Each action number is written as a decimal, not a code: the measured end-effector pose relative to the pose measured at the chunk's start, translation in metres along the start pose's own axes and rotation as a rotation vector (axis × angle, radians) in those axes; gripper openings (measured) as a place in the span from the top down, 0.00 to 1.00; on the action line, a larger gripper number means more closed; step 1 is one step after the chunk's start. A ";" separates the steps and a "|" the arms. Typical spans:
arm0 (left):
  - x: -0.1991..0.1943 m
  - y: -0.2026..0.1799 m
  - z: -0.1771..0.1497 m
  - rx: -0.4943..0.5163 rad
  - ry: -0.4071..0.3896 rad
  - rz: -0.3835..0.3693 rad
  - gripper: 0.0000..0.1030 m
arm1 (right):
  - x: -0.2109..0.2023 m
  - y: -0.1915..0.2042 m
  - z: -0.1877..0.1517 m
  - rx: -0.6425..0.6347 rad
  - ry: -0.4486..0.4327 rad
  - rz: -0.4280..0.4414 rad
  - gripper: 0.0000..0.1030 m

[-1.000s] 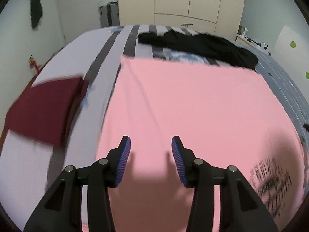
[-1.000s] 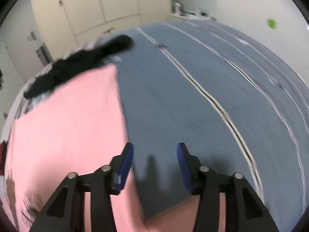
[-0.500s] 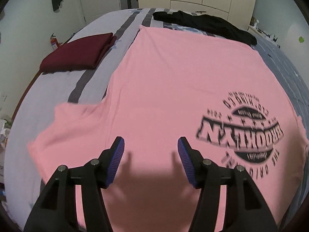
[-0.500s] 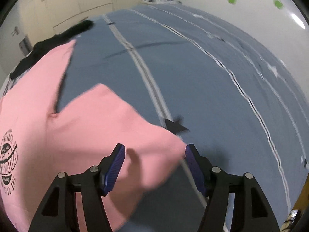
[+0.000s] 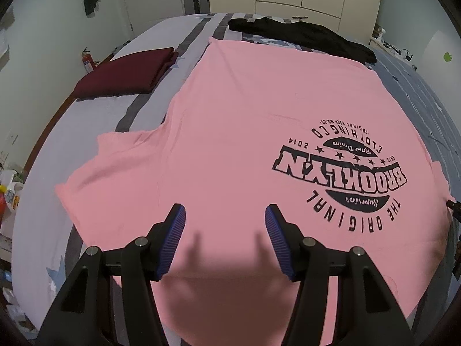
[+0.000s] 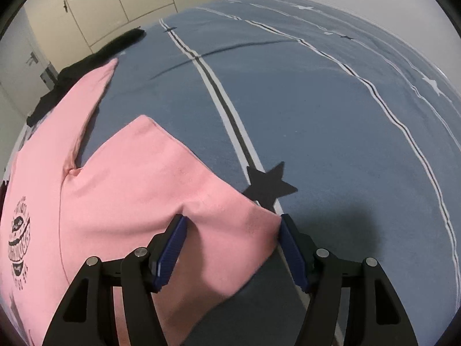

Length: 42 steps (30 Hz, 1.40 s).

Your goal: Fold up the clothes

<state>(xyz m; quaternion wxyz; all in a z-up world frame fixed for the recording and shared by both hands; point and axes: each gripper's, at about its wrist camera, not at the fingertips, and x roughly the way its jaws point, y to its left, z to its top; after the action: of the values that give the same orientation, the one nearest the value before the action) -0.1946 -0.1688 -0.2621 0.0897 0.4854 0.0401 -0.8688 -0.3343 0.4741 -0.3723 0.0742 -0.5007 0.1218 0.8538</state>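
A pink T-shirt (image 5: 245,132) lies spread flat on the bed (image 5: 95,121), print side up, filling the middle of my left view, its black BROOKLYN print (image 5: 348,173) at the right. My left gripper (image 5: 224,242) hovers above the shirt's near part at the bottom centre, jaws spread wide and holding nothing; its shadow falls on the cloth below. In the right view, my right gripper (image 6: 232,248) has its jaws apart on either side of the sleeve (image 6: 161,190) at the lower centre, the cloth between the blue pads (image 6: 170,250) but not pinched. A folded maroon garment (image 5: 126,75) sits at the upper left of the left view, just beside the shirt's edge. A black garment (image 5: 302,36) lies along the shirt's top edge.
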 end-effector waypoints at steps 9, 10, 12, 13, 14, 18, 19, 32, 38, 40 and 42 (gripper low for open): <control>-0.002 0.048 -0.011 -0.069 -0.008 -0.030 0.47 | -0.045 0.034 0.005 -0.055 -0.040 0.018 0.96; -0.002 0.056 -0.012 -0.075 -0.011 -0.036 0.47 | -0.056 0.047 0.005 -0.081 -0.055 0.028 0.96; -0.001 0.075 -0.015 -0.092 -0.009 -0.050 0.47 | -0.079 0.085 0.001 -0.133 -0.082 0.065 0.96; -0.001 0.086 -0.017 -0.100 -0.006 -0.054 0.47 | -0.087 0.113 -0.005 -0.157 -0.085 0.089 0.96; -0.003 0.101 -0.019 -0.109 -0.007 -0.060 0.47 | -0.096 0.142 -0.011 -0.180 -0.089 0.114 0.96; -0.014 0.160 -0.022 -0.147 -0.013 -0.072 0.47 | -0.129 0.254 -0.037 -0.274 -0.103 0.213 0.96; -0.016 0.178 -0.024 -0.158 -0.012 -0.075 0.47 | -0.138 0.282 -0.043 -0.298 -0.107 0.238 0.96; -0.039 0.366 -0.026 -0.232 -0.057 -0.051 0.47 | -0.179 0.638 -0.181 -0.495 0.019 0.625 0.96; -0.026 0.393 -0.030 -0.267 -0.047 -0.056 0.47 | -0.159 0.721 -0.246 -0.557 0.147 0.687 0.92; -0.020 0.391 -0.029 -0.269 -0.040 -0.067 0.47 | -0.139 0.725 -0.259 -0.546 0.212 0.680 0.83; -0.014 0.383 -0.025 -0.267 -0.034 -0.093 0.46 | -0.125 0.726 -0.269 -0.535 0.258 0.672 0.73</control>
<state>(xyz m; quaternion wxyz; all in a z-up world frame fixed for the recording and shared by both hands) -0.0920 -0.5388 -0.2566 0.1139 0.4520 0.1761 -0.8670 -0.2288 -0.2987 -0.2924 -0.3551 -0.5376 0.0610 0.7624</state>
